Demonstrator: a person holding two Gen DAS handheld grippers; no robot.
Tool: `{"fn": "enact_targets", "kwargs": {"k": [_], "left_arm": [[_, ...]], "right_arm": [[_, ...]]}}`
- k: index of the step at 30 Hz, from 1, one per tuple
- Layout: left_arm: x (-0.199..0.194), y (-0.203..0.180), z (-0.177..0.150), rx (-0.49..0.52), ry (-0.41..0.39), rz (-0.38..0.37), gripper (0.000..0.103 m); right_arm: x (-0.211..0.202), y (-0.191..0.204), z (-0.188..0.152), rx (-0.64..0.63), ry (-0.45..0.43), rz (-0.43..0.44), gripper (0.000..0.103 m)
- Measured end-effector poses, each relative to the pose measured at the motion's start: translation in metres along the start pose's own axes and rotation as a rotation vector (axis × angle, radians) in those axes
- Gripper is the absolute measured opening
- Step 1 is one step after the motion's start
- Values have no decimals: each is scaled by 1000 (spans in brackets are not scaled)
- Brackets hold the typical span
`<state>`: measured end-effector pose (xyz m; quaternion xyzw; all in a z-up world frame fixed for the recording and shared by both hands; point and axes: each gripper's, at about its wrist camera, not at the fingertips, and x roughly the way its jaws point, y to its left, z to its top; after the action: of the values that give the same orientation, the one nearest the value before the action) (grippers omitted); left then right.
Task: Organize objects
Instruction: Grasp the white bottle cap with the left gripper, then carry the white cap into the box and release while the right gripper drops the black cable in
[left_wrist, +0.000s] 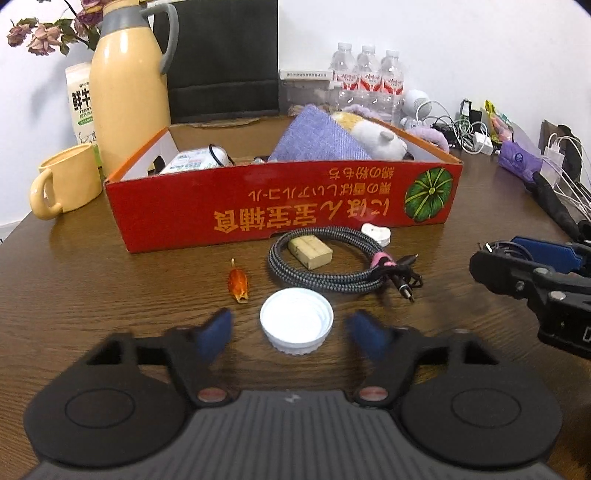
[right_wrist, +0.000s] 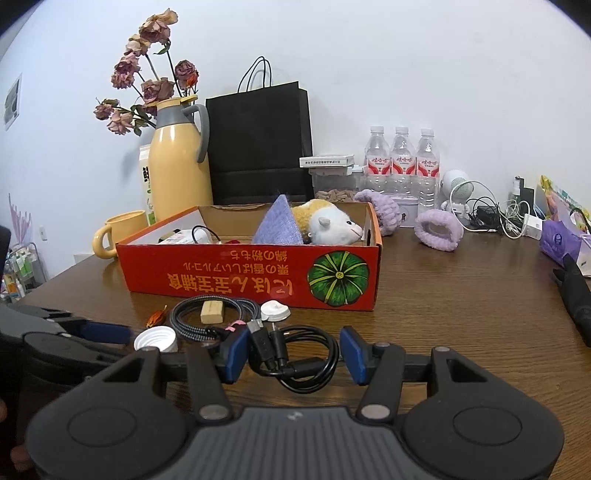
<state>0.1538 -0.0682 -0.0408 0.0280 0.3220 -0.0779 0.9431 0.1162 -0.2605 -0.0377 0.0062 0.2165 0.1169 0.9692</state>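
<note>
Your left tool (left_wrist: 290, 334) is hovering over the wooden surface (left_wrist: 110, 295) with its blue pads (left_wrist: 216, 334) standing apart on either side of a white bottle cap (left_wrist: 296, 320); the pads are blurred and are not touching the cap, which is lying open side up. Your right tool (right_wrist: 293, 354) is sitting half spread around a coiled black cable (right_wrist: 295, 363), one pad on each side of the coil; whether the pads are actually pressing on it, you cannot tell from here.

Just beyond the cap, a small orange dried piece (left_wrist: 238, 282) is lying to its left, and a braided grey cable (left_wrist: 325, 262) is coiling behind it with a tan block (left_wrist: 310, 251) resting inside the loop. A small white plug-like piece (left_wrist: 376, 232) is sitting just behind the braided coil, against the red cardboard box (left_wrist: 258, 206).

That box is holding a purple cloth (left_wrist: 317, 136), a plush animal (left_wrist: 369, 136) and a white packet (left_wrist: 195, 158). Further out on the left, a yellow mug (left_wrist: 62, 184) and a yellow thermos jug (left_wrist: 125, 88) are standing, and three water bottles (left_wrist: 365, 77) are lining the wall behind.
</note>
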Motion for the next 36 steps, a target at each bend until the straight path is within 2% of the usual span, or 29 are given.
{"fn": "enact_targets", "kwargs": {"k": [1,2,9,17,23,30,36], "left_arm": [[-1,-1,0,2,-7,-5,44],[-2,-1,0,4,-12,-9,41],[-8,0,-1,-7,-42,-21,41],[-31,7,6,-29,-135,-33,41],[-41,19,30,-50,-211,-12,41],[-38,40,68,-82,-295,44,41],[-18,55,98,-125,-335,91,41]], "right_arm": [[0,0,0,-1,1,0,52],[0,0,0,-1,2,1,52],[1,0,0,-3,8,-5,52],[-2,4,4,-21,-33,7,52],[1,17,33,-55,-107,58,52],[27,37,79,-105,-176,99,52],[71,48,109,-120,-166,105,52]]}}
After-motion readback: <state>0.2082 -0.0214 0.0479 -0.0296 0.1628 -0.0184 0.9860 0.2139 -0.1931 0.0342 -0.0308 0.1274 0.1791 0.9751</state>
